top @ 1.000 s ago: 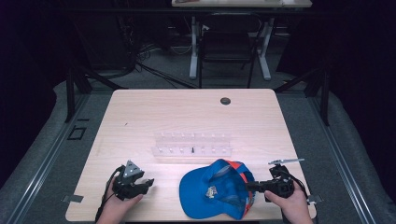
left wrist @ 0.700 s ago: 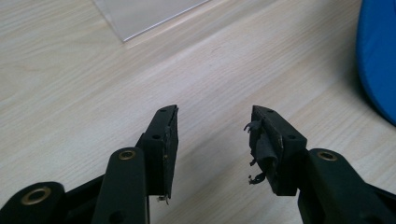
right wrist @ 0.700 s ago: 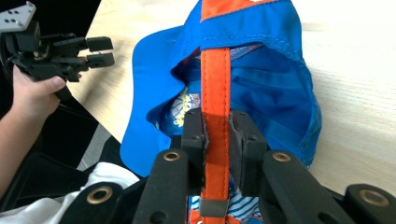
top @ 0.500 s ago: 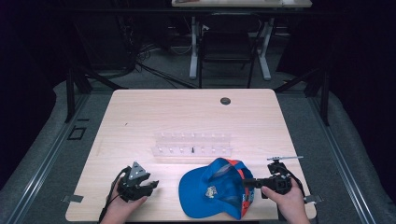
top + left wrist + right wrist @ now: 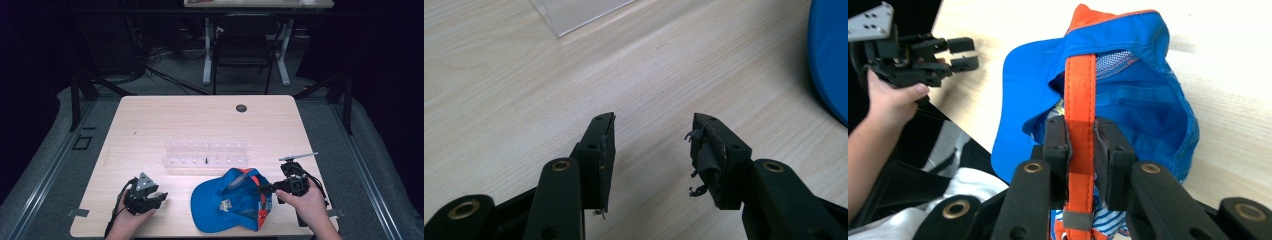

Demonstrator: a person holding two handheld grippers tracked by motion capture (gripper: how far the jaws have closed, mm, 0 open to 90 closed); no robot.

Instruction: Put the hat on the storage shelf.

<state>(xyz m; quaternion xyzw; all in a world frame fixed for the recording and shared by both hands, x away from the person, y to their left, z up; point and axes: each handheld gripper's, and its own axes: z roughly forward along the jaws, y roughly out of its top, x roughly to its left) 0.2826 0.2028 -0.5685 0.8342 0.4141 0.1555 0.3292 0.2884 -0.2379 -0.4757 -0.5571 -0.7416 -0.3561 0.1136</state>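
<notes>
Right gripper view: jaws of right gripper (image 5: 1081,145) clenched on orange strap (image 5: 1080,95) of blue cap (image 5: 1148,107); liable to slip out, grip narrow. Left gripper (image 5: 651,150) released, empty, near worktop (image 5: 200,120) front edge.

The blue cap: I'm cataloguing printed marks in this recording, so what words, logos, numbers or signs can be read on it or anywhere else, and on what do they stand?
No text can be read anywhere.
Blue cap: a small pale emblem on its front, too small and blurred to read.
Orange strap, clamped in the right gripper: no lettering.
Clear rack: no label visible.
Table: no markings.
</notes>
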